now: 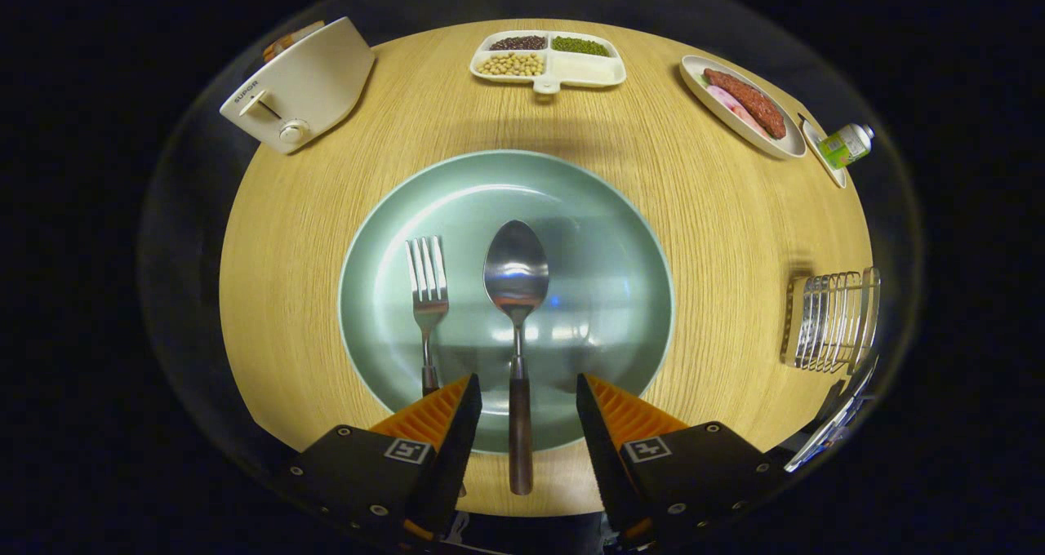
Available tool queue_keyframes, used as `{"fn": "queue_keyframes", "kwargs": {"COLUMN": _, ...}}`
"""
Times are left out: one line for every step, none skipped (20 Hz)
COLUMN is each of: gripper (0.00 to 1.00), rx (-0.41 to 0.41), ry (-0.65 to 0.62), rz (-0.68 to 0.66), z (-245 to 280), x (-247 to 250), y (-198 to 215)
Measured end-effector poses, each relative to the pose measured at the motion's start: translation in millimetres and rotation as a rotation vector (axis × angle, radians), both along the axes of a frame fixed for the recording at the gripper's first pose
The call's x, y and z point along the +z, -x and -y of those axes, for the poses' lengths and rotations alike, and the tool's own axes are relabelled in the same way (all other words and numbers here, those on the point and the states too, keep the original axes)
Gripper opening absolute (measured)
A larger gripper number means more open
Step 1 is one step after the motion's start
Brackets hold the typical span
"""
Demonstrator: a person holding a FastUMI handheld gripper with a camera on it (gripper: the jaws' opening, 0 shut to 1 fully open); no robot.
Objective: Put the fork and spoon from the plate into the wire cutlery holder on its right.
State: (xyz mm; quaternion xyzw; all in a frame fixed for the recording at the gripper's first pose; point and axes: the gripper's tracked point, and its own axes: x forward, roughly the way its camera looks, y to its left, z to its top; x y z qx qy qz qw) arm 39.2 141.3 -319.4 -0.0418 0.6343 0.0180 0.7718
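Note:
A pale green plate [604,237] lies on the wooden table just ahead of my fingers. On it rest a steel fork [427,281] and, to its right, a steel spoon [516,273] with a dark handle. My gripper [529,392] is open, and the spoon's handle runs between the two orange fingers without touching either. The fork's handle disappears under the left finger [437,412]. The wire cutlery holder [833,320] stands on the table to the right of the plate.
A white toaster [298,86] sits at the far left. Beyond the plate is a divided white tray [547,57] of beans. At the far right, a white dish [739,106] of sausages, then a small dish with a green-labelled bottle [847,144].

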Motion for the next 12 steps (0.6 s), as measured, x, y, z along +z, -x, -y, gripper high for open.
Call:
{"fn": "queue_keyframes", "kwargs": {"gripper": 0.63, "rx": -0.004, "ry": -0.002, "rz": -0.009, "z": 0, "x": -2, "y": 2}}
{"fn": "queue_keyframes", "kwargs": {"gripper": 0.56, "rx": -0.006, "ry": -0.005, "rz": -0.016, "z": 0, "x": -3, "y": 3}}
{"fn": "queue_keyframes", "kwargs": {"gripper": 0.50, "rx": -0.009, "ry": -0.004, "rz": -0.023, "z": 1, "x": -3, "y": 4}}
{"fn": "queue_keyframes", "kwargs": {"gripper": 0.37, "rx": -0.018, "ry": -0.012, "rz": -0.024, "z": 1, "x": -2, "y": 4}}
{"fn": "queue_keyframes", "kwargs": {"gripper": 0.29, "rx": -0.033, "ry": -0.021, "rz": -0.024, "z": 0, "x": -4, "y": 3}}
{"fn": "queue_keyframes", "kwargs": {"gripper": 0.13, "rx": -0.034, "ry": -0.034, "rz": -0.031, "z": -1, "x": -5, "y": 3}}
{"fn": "queue_keyframes", "kwargs": {"gripper": 0.10, "rx": -0.029, "ry": -0.053, "rz": -0.035, "z": -2, "x": -1, "y": 4}}
{"fn": "queue_keyframes", "kwargs": {"gripper": 0.06, "rx": -0.017, "ry": -0.067, "rz": -0.039, "z": -3, "x": 2, "y": 6}}
{"fn": "queue_keyframes", "kwargs": {"gripper": 0.05, "rx": -0.005, "ry": -0.074, "rz": -0.023, "z": 0, "x": 7, "y": 4}}
{"fn": "queue_keyframes", "kwargs": {"gripper": 0.03, "rx": 0.002, "ry": -0.086, "rz": -0.003, "z": 4, "x": 13, "y": 1}}
{"fn": "queue_keyframes", "kwargs": {"gripper": 0.03, "rx": -0.007, "ry": -0.108, "rz": 0.012, "z": 7, "x": 22, "y": 0}}
{"fn": "queue_keyframes", "kwargs": {"gripper": 0.03, "rx": -0.018, "ry": -0.129, "rz": 0.025, "z": 12, "x": 31, "y": -1}}
